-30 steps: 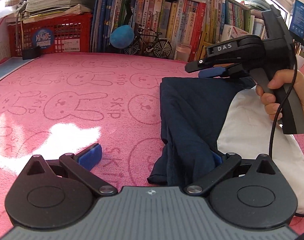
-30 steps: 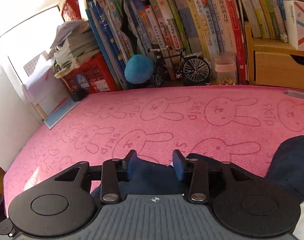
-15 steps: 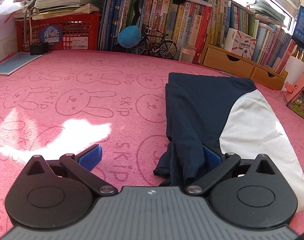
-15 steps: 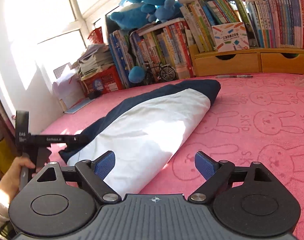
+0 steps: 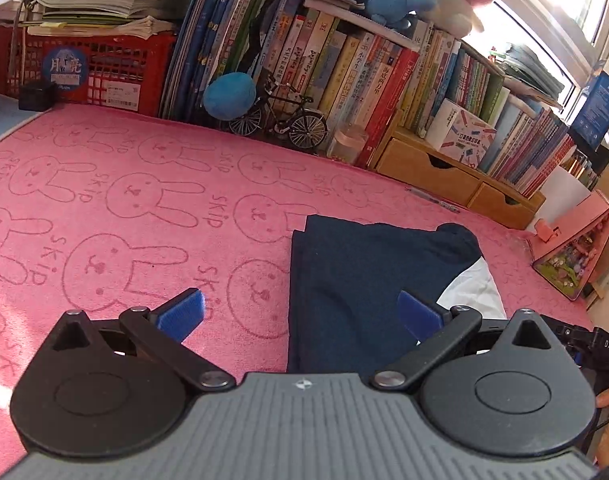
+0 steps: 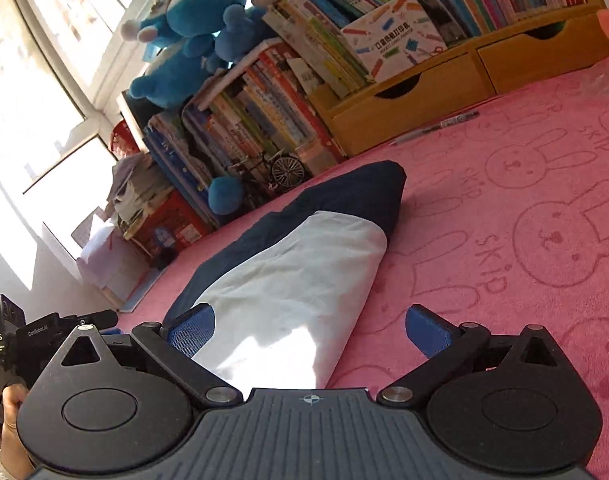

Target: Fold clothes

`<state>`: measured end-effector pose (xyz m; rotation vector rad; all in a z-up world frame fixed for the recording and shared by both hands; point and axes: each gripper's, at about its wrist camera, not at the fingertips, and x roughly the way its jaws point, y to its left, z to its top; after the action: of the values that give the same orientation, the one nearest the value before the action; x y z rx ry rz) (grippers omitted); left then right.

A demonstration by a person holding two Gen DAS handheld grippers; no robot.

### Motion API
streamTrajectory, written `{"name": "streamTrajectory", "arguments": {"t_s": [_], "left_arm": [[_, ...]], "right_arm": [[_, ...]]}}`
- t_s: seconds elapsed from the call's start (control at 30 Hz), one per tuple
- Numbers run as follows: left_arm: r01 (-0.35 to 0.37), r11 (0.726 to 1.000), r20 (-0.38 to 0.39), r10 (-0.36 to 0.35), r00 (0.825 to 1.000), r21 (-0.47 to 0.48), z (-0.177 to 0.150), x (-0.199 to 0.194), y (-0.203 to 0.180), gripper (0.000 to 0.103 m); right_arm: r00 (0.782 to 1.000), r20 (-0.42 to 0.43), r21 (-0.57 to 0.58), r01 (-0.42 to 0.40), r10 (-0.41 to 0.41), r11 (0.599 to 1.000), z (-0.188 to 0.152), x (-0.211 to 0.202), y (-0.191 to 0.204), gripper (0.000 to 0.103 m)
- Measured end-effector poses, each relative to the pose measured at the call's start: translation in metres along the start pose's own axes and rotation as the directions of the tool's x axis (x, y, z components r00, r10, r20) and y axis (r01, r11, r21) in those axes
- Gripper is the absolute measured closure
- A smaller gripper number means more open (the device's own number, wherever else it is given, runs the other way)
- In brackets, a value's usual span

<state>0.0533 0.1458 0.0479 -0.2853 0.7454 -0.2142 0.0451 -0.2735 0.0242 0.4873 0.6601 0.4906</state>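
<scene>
**Spotter:** Where is the cloth from your side?

**Operator:** The garment (image 6: 304, 248), navy with a white panel, lies as a long folded strip on the pink rabbit-print cover (image 6: 524, 200), its far end pointing at the model bicycle (image 6: 280, 170) and the bookshelf (image 6: 264, 100). My right gripper (image 6: 310, 334) is opening, pads spread wide. The near white end sits between them, but no pad presses it. My left gripper (image 5: 300, 312) is spread too, with the navy edge under its right-hand pad (image 5: 418, 312); I hold nothing there either.

**Spotter:** So what is the step?

**Operator:** I judge it to be taking a fresh hold for the next fold, probably bringing the near end over toward the far end. To do it well I'd pinch both near corners at matching points, one per gripper, so the edge lifts level.

**Spotter:** Layers?

**Operator:** That's the catch. The strip looks several layers thick, and I should catch all of them, or the lower ones will slide out. From the right camera the white end is washed out by sun, so I can't quite tell where its hem lies. I'd come in low and close slowly.
</scene>
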Motion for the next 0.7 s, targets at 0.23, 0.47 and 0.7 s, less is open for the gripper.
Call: {"name": "streamTrajectory", "arguments": {"t_s": [0.23,0.47,0.7], "left_arm": [[0.031,0.999,-0.081,-0.029,0.996,0.016,0.001,0.055,0.014,0.0],[0.159,0.985,-0.147,-0.148,0.978,0.067,0.019,0.075,0.007,0.0],[0.182,0.982,-0.092,-0.177,0.98,0.048,0.023,0.076,0.001,0.068]], "right_arm": [[0.99,-0.058,0.211,-0.115,0.13,0.971,0.023,0.064,-0.036,0.052],[0.959,-0.141,0.062,-0.238,0.244,0.969,0.038,0.075,-0.039,0.038],[0.979,-0.112,0.022,-0.167,0.169,0.986,0.047,0.093,-0.019,0.057]]}}
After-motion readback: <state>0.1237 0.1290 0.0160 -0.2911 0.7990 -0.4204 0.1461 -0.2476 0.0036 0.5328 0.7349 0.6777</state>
